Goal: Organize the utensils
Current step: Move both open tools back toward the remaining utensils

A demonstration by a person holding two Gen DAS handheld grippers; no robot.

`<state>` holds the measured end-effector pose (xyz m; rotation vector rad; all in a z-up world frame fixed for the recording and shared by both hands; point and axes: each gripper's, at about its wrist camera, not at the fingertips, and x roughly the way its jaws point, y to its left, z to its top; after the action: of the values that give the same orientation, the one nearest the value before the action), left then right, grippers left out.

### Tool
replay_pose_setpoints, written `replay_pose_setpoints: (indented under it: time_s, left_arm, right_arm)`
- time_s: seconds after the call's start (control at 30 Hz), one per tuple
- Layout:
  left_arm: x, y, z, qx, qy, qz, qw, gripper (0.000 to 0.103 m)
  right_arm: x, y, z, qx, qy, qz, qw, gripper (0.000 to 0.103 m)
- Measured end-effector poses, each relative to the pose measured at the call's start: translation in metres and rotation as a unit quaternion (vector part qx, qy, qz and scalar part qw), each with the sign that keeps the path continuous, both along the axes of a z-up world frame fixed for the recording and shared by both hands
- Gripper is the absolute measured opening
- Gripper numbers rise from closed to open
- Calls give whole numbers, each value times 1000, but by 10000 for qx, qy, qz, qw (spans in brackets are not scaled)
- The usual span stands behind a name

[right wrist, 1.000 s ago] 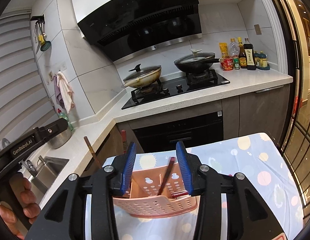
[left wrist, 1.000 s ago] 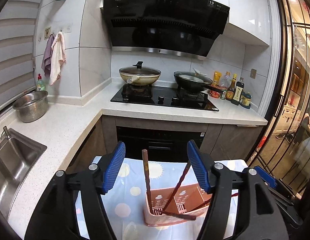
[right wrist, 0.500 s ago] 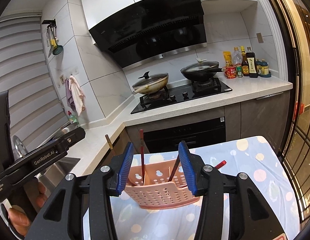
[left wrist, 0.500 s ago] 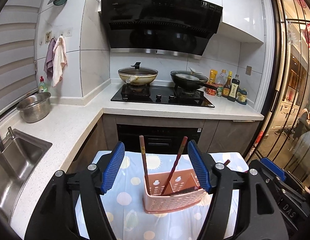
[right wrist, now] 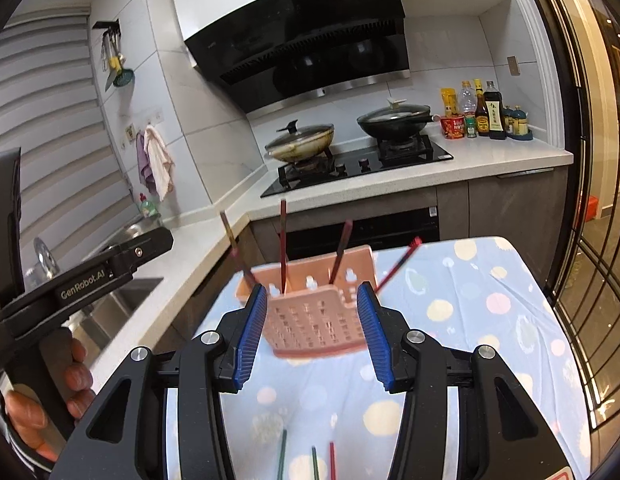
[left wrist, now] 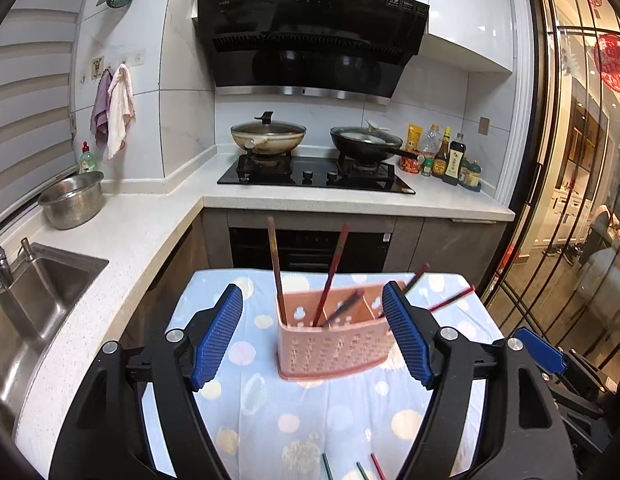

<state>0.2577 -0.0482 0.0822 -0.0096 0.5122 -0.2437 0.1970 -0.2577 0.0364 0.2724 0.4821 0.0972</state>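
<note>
While the pink perforated utensil basket (left wrist: pixel 334 344) stands upright on the dotted blue cloth (left wrist: pixel 270 412) of the small table, both grippers sit short of it w/ no contact visible. Left gripper (left wrist: pixel 315 336): jaws opening, spread wider than the basket, which shows in the gap btwn the blue pads but farther off; nothing grasped. Right gripper (right wrist: pixel 312 330): jaws apart at moderate width, basket (right wrist: pixel 316 324) framed btwn the pads; view is motion-blurred, pads appear clear of the basket walls, so released, not clamped. Basket contents: several chopsticks (left wrist: pixel 276 264) in dark red/brown, leaning at diff. angles; the left-most is near upright, others tilt right, one red stick (left wrist: pixel 450 300) projects past the right end of the basket. Basket has internal dividers; which compartment each stick occupies cannot be told. Loose sticks (right wrist: pixel 282 454), green and red, lie on the cloth at the near edge, below the grippers. In right wrist view a hand (right wrist: pixel 46 400) grips the black handle of the left unit at frame left. Background: counter, sink (left wrist: pixel 38 292), hob w/ two pans (left wrist: pixel 268 138).
</note>
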Motion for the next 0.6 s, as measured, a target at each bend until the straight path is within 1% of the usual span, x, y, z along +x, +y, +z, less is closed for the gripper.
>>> replay_pose_setpoints:
  time_s: [0.13, 0.27, 0.47, 0.6]
  left_arm:
    - [-24, 5, -27, 57, 241, -29, 9997, 74]
    - [-46, 11, -65, 93, 657, -64, 9978, 74]
    - [-85, 18, -126, 322, 1293, -88, 9910, 74]
    - [-108, 22, -160, 453, 1685, -173, 9845, 74]
  right_arm:
    - [-32, 4, -25, -224, 298, 25, 9993, 46]
    - [-62, 9, -62, -282, 791, 115, 9964, 46]
    - [-100, 13, -119, -256, 1589, 177, 9868, 46]
    - [-122, 17, -149, -437, 2001, 224, 9785, 46]
